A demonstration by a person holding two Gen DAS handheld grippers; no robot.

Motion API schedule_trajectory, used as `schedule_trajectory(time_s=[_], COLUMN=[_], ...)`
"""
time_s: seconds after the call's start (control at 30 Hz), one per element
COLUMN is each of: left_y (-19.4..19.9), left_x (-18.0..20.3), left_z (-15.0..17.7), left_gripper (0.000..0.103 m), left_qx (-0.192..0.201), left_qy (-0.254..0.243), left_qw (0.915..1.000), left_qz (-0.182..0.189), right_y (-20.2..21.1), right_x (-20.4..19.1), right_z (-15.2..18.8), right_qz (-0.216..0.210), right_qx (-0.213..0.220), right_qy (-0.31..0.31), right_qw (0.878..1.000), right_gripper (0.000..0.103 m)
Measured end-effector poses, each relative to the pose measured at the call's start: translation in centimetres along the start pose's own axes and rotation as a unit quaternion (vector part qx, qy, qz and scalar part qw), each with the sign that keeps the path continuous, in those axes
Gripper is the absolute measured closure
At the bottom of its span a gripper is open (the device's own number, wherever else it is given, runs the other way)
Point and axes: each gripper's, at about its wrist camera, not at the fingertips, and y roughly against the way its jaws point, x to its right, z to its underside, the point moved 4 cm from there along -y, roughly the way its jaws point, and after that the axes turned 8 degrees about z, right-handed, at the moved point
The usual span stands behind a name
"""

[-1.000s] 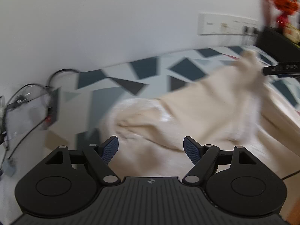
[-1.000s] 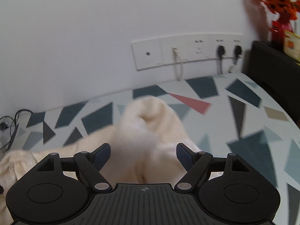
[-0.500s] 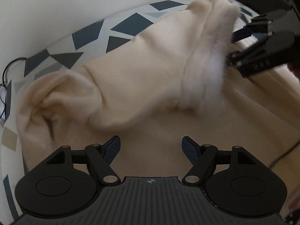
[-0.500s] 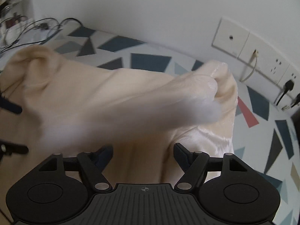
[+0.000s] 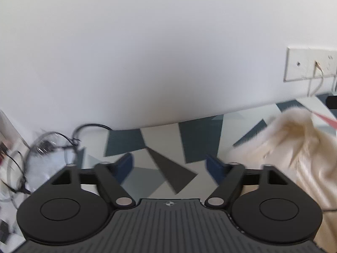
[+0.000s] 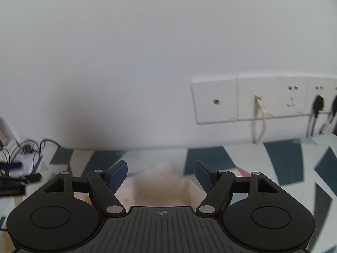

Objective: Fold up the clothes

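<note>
Blue-padded and spread wide, our left gripper (image 5: 169,165) holds nothing; between its fingers we see only the patterned tabletop (image 5: 162,147). The cream garment (image 5: 301,154) lies heaped to its right, blurred, clear of the pads. Our right gripper (image 6: 161,174) is likewise parted and empty, with the garment (image 6: 160,187) just below and ahead of it. Beyond stand the white wall (image 6: 147,52) and wall sockets (image 6: 263,99); cables (image 5: 48,145) lie far left.
</note>
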Motion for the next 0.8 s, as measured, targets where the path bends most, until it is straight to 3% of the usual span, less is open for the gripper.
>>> schedule_trajectory(time_s=[0.13, 0.27, 0.47, 0.57, 0.63, 0.67, 0.7, 0.73, 0.77, 0.8], left_y=[2.1, 5.0, 8.9, 9.6, 9.8, 9.8, 9.9, 9.9, 10.0, 10.0], left_x=[-1.0, -2.3, -4.0, -4.4, -4.6, -5.0, -5.5, -6.0, -6.5, -7.0], left_z=[5.7, 11.9, 19.3, 21.5, 22.3, 22.2, 21.8, 21.4, 21.0, 20.6], left_gripper=[0.012, 0.012, 0.011, 0.011, 0.011, 0.018, 0.03, 0.067, 0.093, 0.095], left_qx=[-0.067, -0.122, -0.183, -0.199, -0.189, -0.182, -0.176, -0.17, -0.163, -0.157], left_qy=[-0.009, -0.002, 0.02, 0.034, 0.04, 0.046, 0.055, 0.063, 0.071, 0.079], left_qw=[0.9973, 0.9923, 0.9829, 0.9792, 0.981, 0.982, 0.9827, 0.9833, 0.9839, 0.9843], left_qz=[0.027, 0.02, 0.012, 0.015, 0.017, 0.017, 0.017, 0.017, 0.017, 0.017], right_y=[1.3, 1.5, -1.8, -6.0, -9.2, -10.8, -12.0, -12.7, -13.3, -13.6], right_x=[0.4, -2.6, -11.6, -15.7, -17.7, -18.5, -19.1, -19.5, -19.9, -20.2], right_z=[4.6, 7.7, 4.0, 2.3, 2.3, 2.5, 2.8, 2.7, 2.5, 2.0], right_qz=[0.008, -0.028, -0.097, -0.101, -0.093, -0.089, -0.087, -0.086, -0.084, -0.085], right_qx=[-0.05, -0.085, -0.067, -0.104, -0.166, -0.203, -0.234, -0.25, -0.257, -0.253], right_qy=[0.006, 0.015, 0.095, 0.125, 0.148, 0.157, 0.163, 0.164, 0.163, 0.162], right_qw=[0.999, 0.996, 0.988, 0.982, 0.97, 0.962, 0.955, 0.95, 0.949, 0.95], right_gripper=[0.034, 0.038, 0.039, 0.039, 0.046, 0.052, 0.072, 0.092, 0.092, 0.093])
